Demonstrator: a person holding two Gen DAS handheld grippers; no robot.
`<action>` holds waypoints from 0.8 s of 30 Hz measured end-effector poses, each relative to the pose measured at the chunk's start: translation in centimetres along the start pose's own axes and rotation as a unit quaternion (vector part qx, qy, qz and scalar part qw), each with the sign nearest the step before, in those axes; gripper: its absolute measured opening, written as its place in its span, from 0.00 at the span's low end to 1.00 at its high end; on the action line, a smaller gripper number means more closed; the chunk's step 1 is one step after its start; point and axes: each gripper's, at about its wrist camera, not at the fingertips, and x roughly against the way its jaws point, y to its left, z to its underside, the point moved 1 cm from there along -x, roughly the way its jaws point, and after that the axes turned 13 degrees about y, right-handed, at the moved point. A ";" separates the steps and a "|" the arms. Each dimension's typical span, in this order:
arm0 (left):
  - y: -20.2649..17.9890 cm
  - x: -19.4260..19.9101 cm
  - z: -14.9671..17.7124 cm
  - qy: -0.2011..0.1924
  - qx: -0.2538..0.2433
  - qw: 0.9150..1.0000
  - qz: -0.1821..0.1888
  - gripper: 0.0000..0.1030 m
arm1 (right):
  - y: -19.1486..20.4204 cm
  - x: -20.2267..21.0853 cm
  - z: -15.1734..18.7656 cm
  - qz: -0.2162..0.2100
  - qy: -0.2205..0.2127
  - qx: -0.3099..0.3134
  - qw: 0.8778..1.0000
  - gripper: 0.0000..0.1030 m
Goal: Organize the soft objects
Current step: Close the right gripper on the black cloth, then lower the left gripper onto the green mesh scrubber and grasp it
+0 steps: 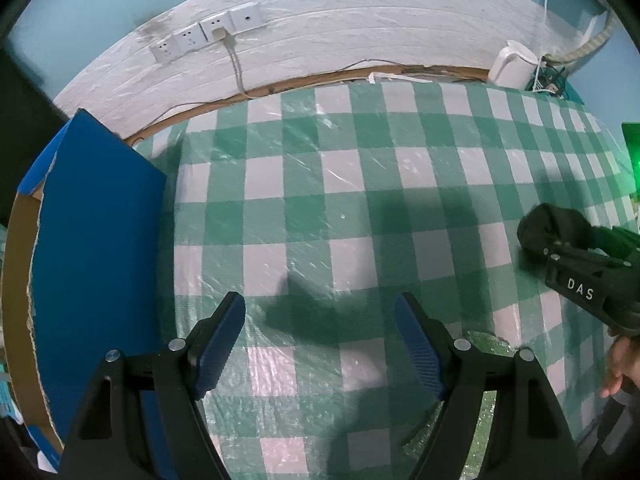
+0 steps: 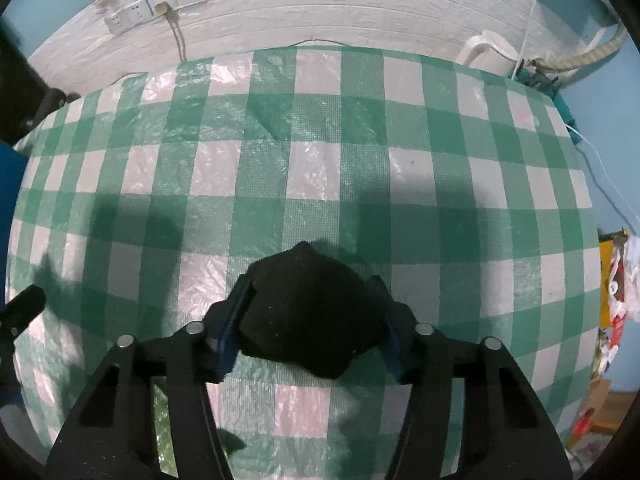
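pinching a black soft object (image 2: 310,312), the right gripper (image 2: 308,322) has its two blue pads pressed against the lump's sides, jaws abt halfway closed on it. the lump is dark, fuzzy, crumpled into a rough wedge, its tip poking out past the fingertips toward the far edge of the table. it sits low over the green-and-white checked tablecloth (image 2: 320,168), near the table's front edge; can't tell whether its underside touches the cloth. in the left wrist view the same lump (image 1: 548,228) shows at the right side of the table w/ the right gripper (image 1: 560,240) around it, and a person's hand (image 1: 618,364) shows by the picture's right edge.

left gripper (image 1: 320,344) is spread wide, nothing btwn its blue pads (image 1: 218,344), only bare cloth and shadow below. it points steeply down at the table's front-left part. just left of it, at the table's left edge, stands a blue cardboard box (image 1: 96,248) w/ a brown inner wall showing.

along the far edge: a white kettle (image 1: 512,64) at the far right corner, w/ tangled cords beside it. on the white wall behind, a row of wall sockets (image 1: 204,34), one w/ a plug and cable hanging down. the cloth has a clear plastic cover that glints and wrinkles.
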 end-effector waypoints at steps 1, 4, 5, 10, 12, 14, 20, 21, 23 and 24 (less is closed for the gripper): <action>-0.1 0.1 0.1 0.000 -0.003 1.000 0.001 0.76 | 0.0 0.1 0.1 0.002 0.000 0.000 1.000 0.49; -0.4 0.5 0.7 0.001 -0.010 1.000 0.015 0.76 | 0.0 0.7 0.7 -0.001 0.001 -0.002 1.000 0.49; -0.5 0.6 0.8 0.003 -0.010 1.000 0.023 0.76 | 0.0 0.9 1.0 -0.004 0.001 -0.001 1.000 0.49; -1.3 1.0 1.7 0.003 -0.015 0.999 0.035 0.78 | 0.1 2.1 2.5 -0.014 -0.002 0.003 1.000 0.49; -2.2 1.1 2.3 0.002 -0.028 0.999 0.027 0.78 | 0.1 2.7 3.2 -0.013 -0.005 0.008 1.000 0.49; -2.9 1.2 2.9 0.001 -0.039 0.999 0.021 0.78 | 0.2 3.2 4.0 -0.015 -0.007 0.013 1.000 0.49; -4.8 1.2 4.5 0.004 -0.065 0.998 0.010 0.79 | 0.2 4.1 6.2 -0.021 -0.004 0.019 1.000 0.49; -5.3 1.1 4.8 0.007 -0.073 0.997 0.010 0.79 | 0.2 4.2 6.6 -0.023 -0.003 0.019 1.000 0.49; -6.0 0.9 5.3 0.019 -0.084 0.996 0.023 0.79 | 0.0 4.5 7.1 -0.026 -0.004 0.016 1.000 0.49; -6.2 0.8 5.5 0.024 -0.085 0.996 0.028 0.79 | -0.1 4.6 7.4 -0.027 -0.005 0.016 0.999 0.49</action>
